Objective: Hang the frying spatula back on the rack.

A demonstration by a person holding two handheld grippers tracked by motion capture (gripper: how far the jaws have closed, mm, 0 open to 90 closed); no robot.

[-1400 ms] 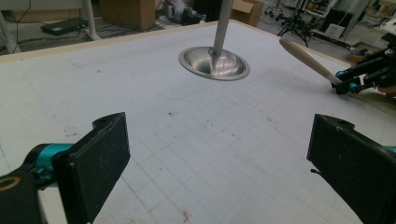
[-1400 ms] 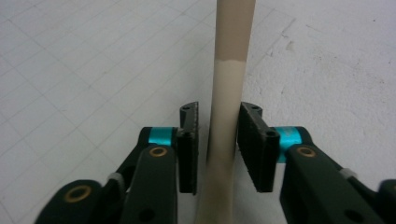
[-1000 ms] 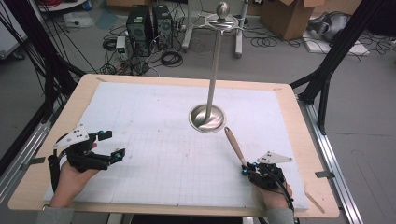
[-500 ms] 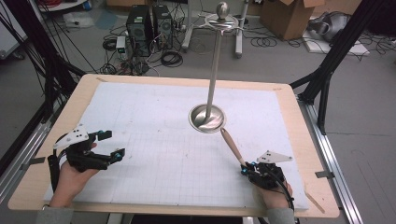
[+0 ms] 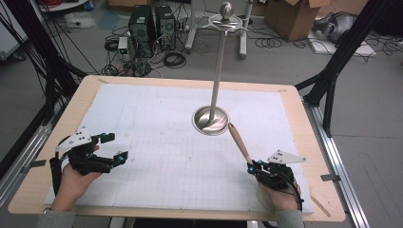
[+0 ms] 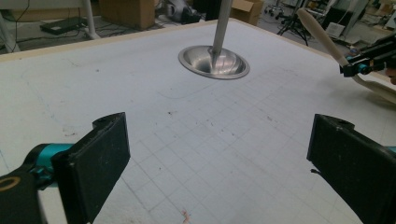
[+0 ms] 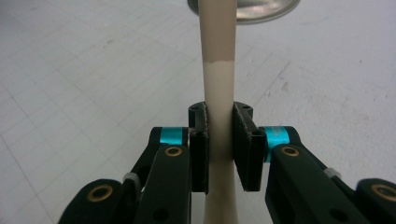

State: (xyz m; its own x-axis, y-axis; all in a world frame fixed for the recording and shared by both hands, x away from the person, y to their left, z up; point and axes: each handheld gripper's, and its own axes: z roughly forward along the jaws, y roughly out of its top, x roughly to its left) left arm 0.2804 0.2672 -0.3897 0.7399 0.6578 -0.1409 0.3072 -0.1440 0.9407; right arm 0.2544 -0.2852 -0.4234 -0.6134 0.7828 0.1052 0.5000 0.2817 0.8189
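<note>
Comparing with a second ago, the wooden stick (image 5: 239, 143) in the right gripper (image 5: 250, 166) has swung: its far tip pointed at a spot right of the stand's base then, and now it leans further left, its rounded end just beside the near right rim of that base. The right hand (image 5: 279, 195) itself has barely shifted, and the left hand (image 5: 71, 180) sits where it was.

Counting from biggest down. One table (image 5: 43, 190), wooden edged, with one white gridded mat (image 5: 157, 142) covering most of it. One metal stand (image 5: 217, 71): a tall thin pole rising from a round dished base (image 5: 210, 120) in the far middle of the mat, a ball on top. Two grippers, one in each hand. One stick.

Left gripper (image 5: 115, 147), near left of the mat: jaws spread wide, nothing between them, bare mat showing through in the left gripper view (image 6: 219, 154).

Right gripper, near right: jaws drawn in narrow and clamped on the stick. In the right gripper view the black pads (image 7: 244, 144) press both sides of the pale shaft (image 7: 218, 84), which runs up and away toward the base. From the left gripper view the stick (image 6: 322, 35) stands tilted off the mat, held at its lower part, well apart from the pole.
</note>
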